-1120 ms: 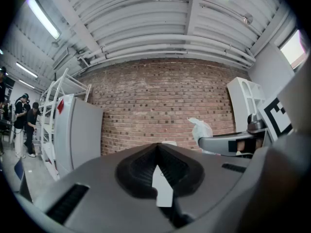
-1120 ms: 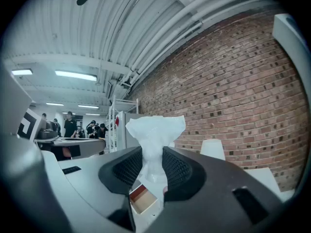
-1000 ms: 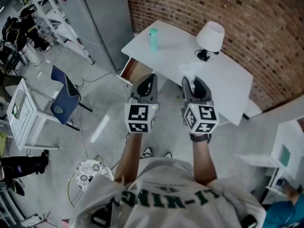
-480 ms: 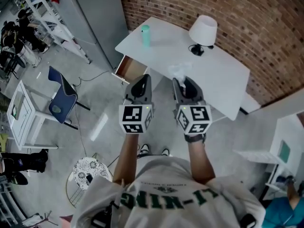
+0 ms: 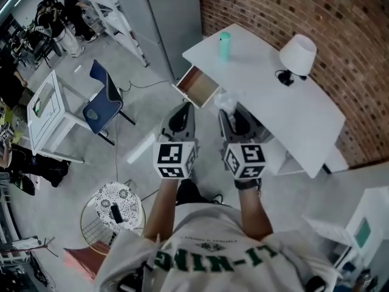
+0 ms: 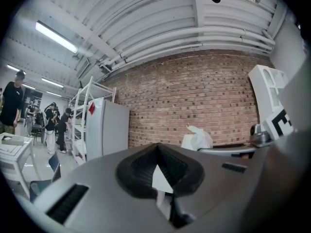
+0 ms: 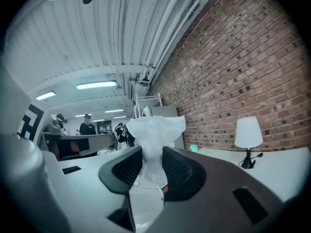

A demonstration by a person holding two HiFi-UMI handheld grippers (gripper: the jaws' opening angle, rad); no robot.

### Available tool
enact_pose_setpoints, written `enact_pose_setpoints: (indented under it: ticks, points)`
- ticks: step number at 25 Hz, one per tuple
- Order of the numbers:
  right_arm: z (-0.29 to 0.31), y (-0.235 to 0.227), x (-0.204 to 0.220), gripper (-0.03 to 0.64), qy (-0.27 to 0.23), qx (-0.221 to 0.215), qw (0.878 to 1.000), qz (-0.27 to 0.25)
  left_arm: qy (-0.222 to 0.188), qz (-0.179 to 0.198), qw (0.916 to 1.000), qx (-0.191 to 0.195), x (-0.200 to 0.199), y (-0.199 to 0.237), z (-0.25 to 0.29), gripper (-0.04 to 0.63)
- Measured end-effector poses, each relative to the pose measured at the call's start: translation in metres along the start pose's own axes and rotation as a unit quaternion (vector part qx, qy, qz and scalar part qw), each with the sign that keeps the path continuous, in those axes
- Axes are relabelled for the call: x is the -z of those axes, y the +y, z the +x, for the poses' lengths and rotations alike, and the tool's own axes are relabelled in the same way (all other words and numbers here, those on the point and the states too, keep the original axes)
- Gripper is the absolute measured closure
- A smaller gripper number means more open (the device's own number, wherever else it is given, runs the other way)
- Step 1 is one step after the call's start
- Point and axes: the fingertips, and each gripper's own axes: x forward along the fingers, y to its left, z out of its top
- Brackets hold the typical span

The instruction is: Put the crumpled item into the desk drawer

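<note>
A crumpled white plastic item (image 5: 223,100) sticks up out of my right gripper (image 5: 233,115), which is shut on it. In the right gripper view the crumpled item (image 7: 153,132) is pinched between the dark pads of the right gripper (image 7: 152,168). The desk drawer (image 5: 196,85) stands pulled out at the near left corner of the white desk (image 5: 267,96), just ahead of both grippers. My left gripper (image 5: 180,121) is shut and empty, level with the right one. In the left gripper view, past the left gripper (image 6: 158,171), the crumpled item (image 6: 198,138) shows to the right.
A teal cup (image 5: 225,45) and a white lamp (image 5: 298,55) stand on the desk by the brick wall. A blue chair (image 5: 102,105), a small white table (image 5: 51,111) and a round wire stool (image 5: 114,208) are on the floor to the left. People stand far off at the left.
The desk and the open drawer have shifted right and nearer in the head view, so the drawer now lies just ahead of the grippers. Both grippers keep their state; the right one still holds the crumpled item.
</note>
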Motion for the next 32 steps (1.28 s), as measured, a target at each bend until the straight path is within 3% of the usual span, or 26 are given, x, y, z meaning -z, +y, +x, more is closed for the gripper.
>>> enact_pose_setpoints:
  ticks: [9,17,22,32]
  points:
    - [0.128,0.054,0.006,0.489,0.022,-0.062,0.997,-0.031,0.001,-0.035,0.9979,-0.054,0.02,0.123,0.047,0.597]
    - [0.252,0.094,-0.004,0.489,0.018,-0.083,0.995,-0.046,-0.003,-0.045,0.9965,-0.07,0.012,0.237,0.102,0.597]
    - [0.32,0.114,0.017,0.486,0.052,-0.065,0.995,-0.061,0.006,-0.05,0.9954,-0.081,0.022,0.309,0.123,0.597]
    - [0.385,0.116,0.05,0.482,0.086,-0.059,0.993,-0.053,0.037,-0.045,0.9981,-0.02,0.062,0.343,0.186,0.597]
